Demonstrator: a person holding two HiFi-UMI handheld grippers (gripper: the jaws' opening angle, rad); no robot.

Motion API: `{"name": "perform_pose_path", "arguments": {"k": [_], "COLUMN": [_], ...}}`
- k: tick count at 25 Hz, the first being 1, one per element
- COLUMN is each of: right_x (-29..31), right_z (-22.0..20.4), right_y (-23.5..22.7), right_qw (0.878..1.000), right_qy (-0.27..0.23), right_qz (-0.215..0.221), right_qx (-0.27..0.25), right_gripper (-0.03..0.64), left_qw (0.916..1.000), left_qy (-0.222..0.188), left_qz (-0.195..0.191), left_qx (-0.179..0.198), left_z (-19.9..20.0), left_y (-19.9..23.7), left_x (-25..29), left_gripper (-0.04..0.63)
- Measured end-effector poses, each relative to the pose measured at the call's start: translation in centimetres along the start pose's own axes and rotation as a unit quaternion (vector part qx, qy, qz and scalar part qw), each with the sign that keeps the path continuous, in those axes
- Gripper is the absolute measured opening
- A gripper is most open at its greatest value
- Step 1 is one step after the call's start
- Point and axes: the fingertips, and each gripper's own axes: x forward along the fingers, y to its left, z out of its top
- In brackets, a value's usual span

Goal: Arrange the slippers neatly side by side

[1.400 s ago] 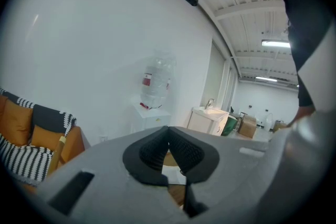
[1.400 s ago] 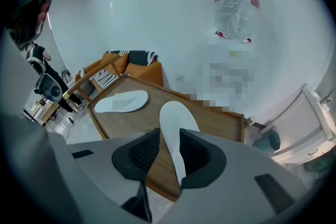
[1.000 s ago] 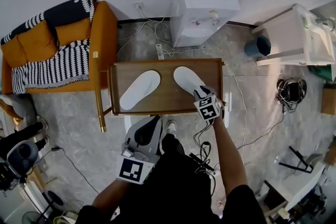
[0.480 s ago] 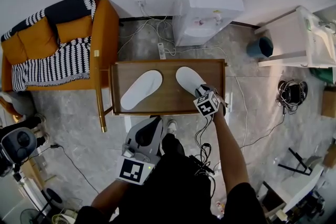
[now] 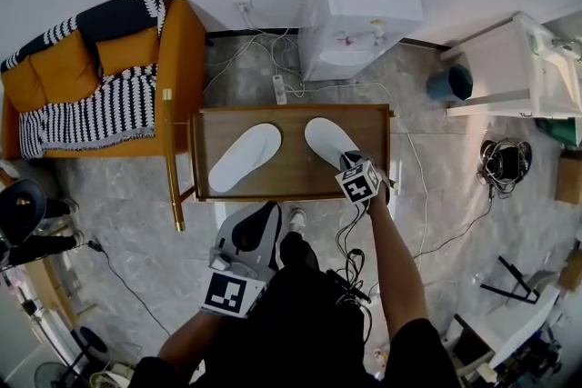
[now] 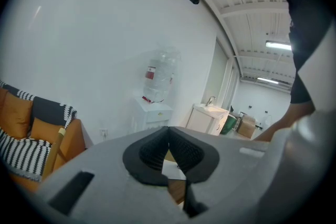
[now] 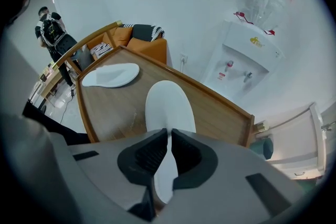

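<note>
I see a wooden counter (image 5: pixel 291 173) with a raised rim all round, standing on a grey stone floor (image 5: pixel 118 195). Two white slippers lie flat on it, apart, with bare wood between them. The left slipper (image 5: pixel 244 156) slants with its far end toward the middle. The right slipper (image 5: pixel 327 139) slants the opposite way, its near end close to the counter's near right corner.

On the table (image 5: pixel 291 182), left slipper (image 5: pixel 244 157) and right slipper (image 5: pixel 327 141) lie apart.
</note>
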Motion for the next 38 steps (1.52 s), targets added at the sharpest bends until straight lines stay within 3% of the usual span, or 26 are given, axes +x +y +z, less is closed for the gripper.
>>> {"name": "perform_pose_path", "arguments": {"k": [13,19,28,33,38], "right_x": [-2.7,-3.9,-3.1,-1.4,-0.7], "right_z": [1.2,2.0,1.2,0.0,-0.1], "right_y": [0.8,0.9,0.4,0.2,0.1], "right_qw": [0.991,0.971,0.940,0.927,0.924], "right_qy": [-0.039,-0.050,-0.039,-0.027,-0.024], "right_qz": [0.001,0.011,0.018,0.018,0.015], "right_qx": [0.131,0.234,0.337,0.374,0.381], "right_gripper": [0.025,0.025,0.025,0.025,0.025], "left_qw": [1.0000,1.0000,1.0000,1.0000,1.0000], "left_qy": [-0.007,-0.005,-0.004,-0.002,0.001], "left_qz": [-0.002,0.000,-0.002,0.001,0.007], "left_qx": [-0.004,-0.006,-0.005,-0.002,-0.006], "left_z": [-0.1,-0.2,-0.4,-0.5,-0.6], "left_y": [-0.2,-0.1,-0.2,0.0,0.6], "left_x": [-0.4,-0.7,-0.7,-0.6,-0.6], "left_gripper": [0.015,0.015,0.015,0.015,0.015]}}
